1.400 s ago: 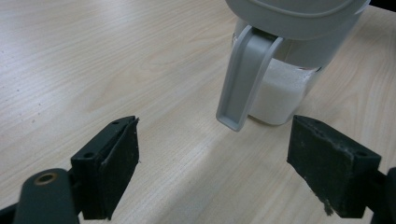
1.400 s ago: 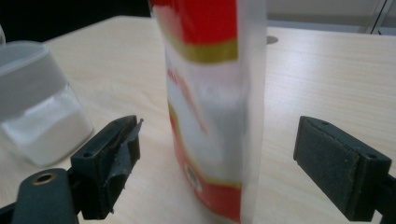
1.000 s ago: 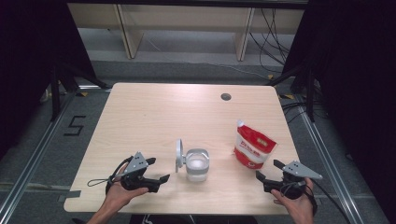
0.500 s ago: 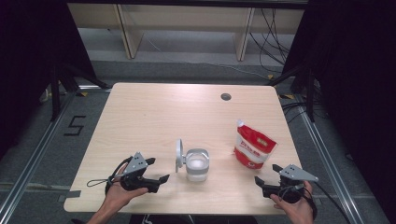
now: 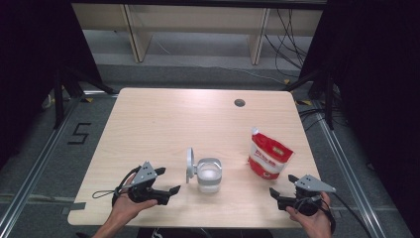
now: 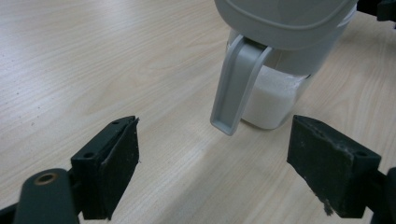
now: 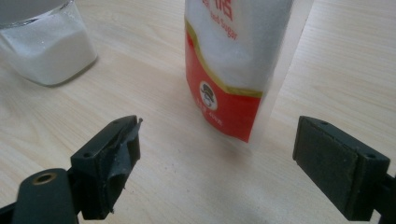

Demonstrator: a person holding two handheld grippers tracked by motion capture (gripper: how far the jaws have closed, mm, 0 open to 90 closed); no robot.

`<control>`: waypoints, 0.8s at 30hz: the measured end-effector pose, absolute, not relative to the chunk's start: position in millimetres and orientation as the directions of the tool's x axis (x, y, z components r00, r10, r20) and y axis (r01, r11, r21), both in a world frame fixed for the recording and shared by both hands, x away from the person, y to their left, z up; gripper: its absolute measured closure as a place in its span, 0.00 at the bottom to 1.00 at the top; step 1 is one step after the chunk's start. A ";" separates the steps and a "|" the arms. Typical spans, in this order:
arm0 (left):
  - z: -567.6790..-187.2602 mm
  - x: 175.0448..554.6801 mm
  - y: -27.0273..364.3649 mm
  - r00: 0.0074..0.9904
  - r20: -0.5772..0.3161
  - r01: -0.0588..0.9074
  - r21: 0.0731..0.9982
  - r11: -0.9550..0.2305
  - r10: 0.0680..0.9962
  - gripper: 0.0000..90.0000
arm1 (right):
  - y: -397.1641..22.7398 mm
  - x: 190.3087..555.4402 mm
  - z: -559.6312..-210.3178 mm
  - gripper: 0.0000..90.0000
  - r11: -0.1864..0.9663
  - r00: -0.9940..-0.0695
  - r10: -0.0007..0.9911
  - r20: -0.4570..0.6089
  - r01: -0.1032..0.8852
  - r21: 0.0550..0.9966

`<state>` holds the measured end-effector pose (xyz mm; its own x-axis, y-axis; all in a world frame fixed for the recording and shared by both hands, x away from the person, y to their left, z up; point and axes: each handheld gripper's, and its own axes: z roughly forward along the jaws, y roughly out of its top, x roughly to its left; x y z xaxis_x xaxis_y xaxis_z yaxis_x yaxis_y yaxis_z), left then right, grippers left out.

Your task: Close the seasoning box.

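Note:
A clear jar of white sugar (image 5: pixel 209 174) stands near the table's front middle, its grey flip lid (image 5: pixel 190 165) swung open to its left. The jar (image 6: pixel 275 95) and hanging lid latch (image 6: pixel 236 86) rise just ahead of my left gripper (image 6: pixel 212 172), which is open and empty. In the high view the left gripper (image 5: pixel 168 182) rests at the front left. A red and white sugar bag (image 5: pixel 268 153) stands upright to the right. My right gripper (image 5: pixel 274 194) is open near the front right, with the bag (image 7: pixel 233 60) straight ahead of it (image 7: pixel 217 163).
The light wood table (image 5: pixel 163 119) has a small round cable hole (image 5: pixel 239 102) at the back right. Black curtains flank both sides, and cables lie on the floor behind. The jar (image 7: pixel 44 42) also appears at the upper left of the right gripper view.
The right gripper has slid slightly back toward the front edge. The left gripper, jar and bag have stayed put.

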<state>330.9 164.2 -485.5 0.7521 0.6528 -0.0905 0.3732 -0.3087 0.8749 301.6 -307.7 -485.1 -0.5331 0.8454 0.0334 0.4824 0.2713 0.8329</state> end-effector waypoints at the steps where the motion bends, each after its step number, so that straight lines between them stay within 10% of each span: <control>1: -484.4 331.1 164.1 0.752 -0.090 0.371 0.876 -0.307 0.653 0.19 | -307.8 301.7 -485.2 0.17 0.272 -0.533 0.845 0.033 0.483 0.832; 11: -473.0 334.4 157.8 0.749 -0.112 0.385 0.876 -0.291 0.653 0.33 | -307.5 299.8 -483.8 0.17 0.249 -0.505 0.862 0.041 0.491 0.835; 24: -461.7 336.4 151.1 0.749 -0.056 0.339 0.888 -0.310 0.660 0.88 | -309.0 302.2 -483.1 0.17 0.257 -0.517 0.856 0.030 0.474 0.843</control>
